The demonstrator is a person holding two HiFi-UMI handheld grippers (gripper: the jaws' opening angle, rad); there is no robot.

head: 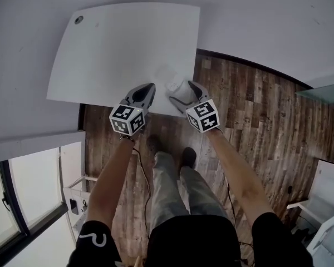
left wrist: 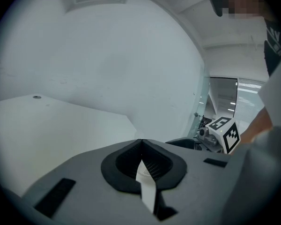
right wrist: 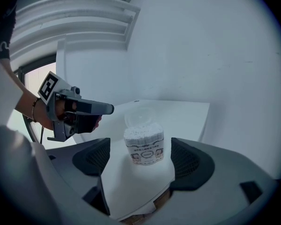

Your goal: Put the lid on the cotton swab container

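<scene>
The cotton swab container [right wrist: 144,146] is a clear tub packed with white swabs and carrying a printed label. It stands upright near the front edge of the white table [head: 122,49]. A clear round lid [right wrist: 139,116] shows at its top; I cannot tell whether it rests on the tub or lies just behind it. My right gripper [right wrist: 140,150] is open, its pads on either side of the tub and apart from it. In the head view this right gripper [head: 181,93] sits by the container [head: 172,85]. My left gripper [left wrist: 140,143] is shut on nothing, held to the left [head: 143,95].
The table's front edge [head: 117,105] runs just under both grippers, with dark wood floor [head: 256,115] below and to the right. A small round hole [head: 78,20] sits in the table's far left corner. A pale wall lies behind the table.
</scene>
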